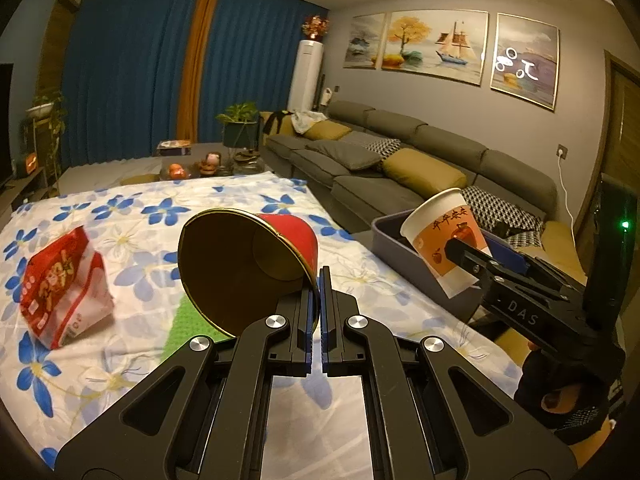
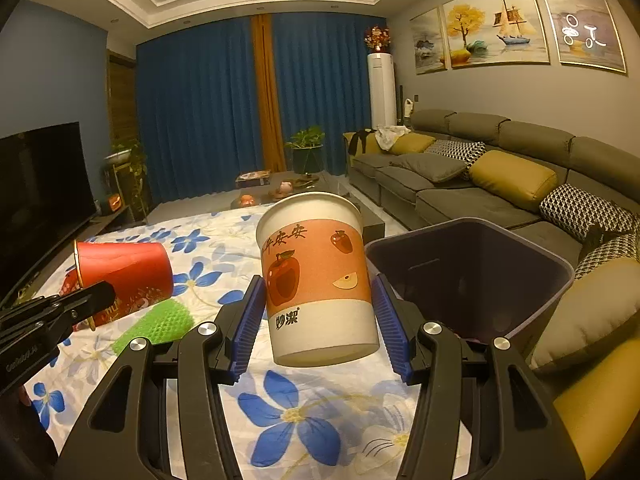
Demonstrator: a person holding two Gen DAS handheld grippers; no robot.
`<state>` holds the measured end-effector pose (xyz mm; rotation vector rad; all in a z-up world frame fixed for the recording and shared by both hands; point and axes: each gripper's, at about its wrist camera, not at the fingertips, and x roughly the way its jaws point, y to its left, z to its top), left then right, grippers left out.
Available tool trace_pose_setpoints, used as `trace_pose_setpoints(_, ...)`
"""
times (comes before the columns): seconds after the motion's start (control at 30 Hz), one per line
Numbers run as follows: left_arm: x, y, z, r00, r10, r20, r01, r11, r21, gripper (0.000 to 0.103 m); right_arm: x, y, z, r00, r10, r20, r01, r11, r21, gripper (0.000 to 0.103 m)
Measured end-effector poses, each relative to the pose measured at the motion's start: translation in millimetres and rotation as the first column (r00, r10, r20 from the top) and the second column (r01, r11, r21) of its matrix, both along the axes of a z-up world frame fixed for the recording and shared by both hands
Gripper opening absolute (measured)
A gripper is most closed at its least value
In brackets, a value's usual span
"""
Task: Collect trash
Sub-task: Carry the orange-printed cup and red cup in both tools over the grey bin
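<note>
Right gripper (image 2: 318, 312) pinches the apple cup (image 2: 316, 276) beside the bin (image 2: 560, 280); left gripper (image 1: 320, 300) pinches the red cup (image 1: 256, 264) rim. Snack bag (image 1: 64, 280) left of bin, not collected.

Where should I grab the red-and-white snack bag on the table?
Probably pinch the snack bag by its crumpled top edge, coming down from above: it stands upright on the tablecloth, and its body looks puffy and wide.

Both wrist views low over floral cloth (image 1: 240, 204), facing curtains (image 2: 208, 112); sofa (image 1: 400, 148) shared.
</note>
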<state>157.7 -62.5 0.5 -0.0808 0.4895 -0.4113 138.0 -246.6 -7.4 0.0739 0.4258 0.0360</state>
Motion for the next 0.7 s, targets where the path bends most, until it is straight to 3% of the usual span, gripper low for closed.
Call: trace_pose_setpoints(0.7, 31.6, -85.8, 4.0, 0.987, -0.159, 0.021, 0.158, 0.987, 0.018, 0.002, 8.2, -58.3, 0.6, 0.988, -0.152, 0.023, 0.153, 0.988, -0.012, 0.054)
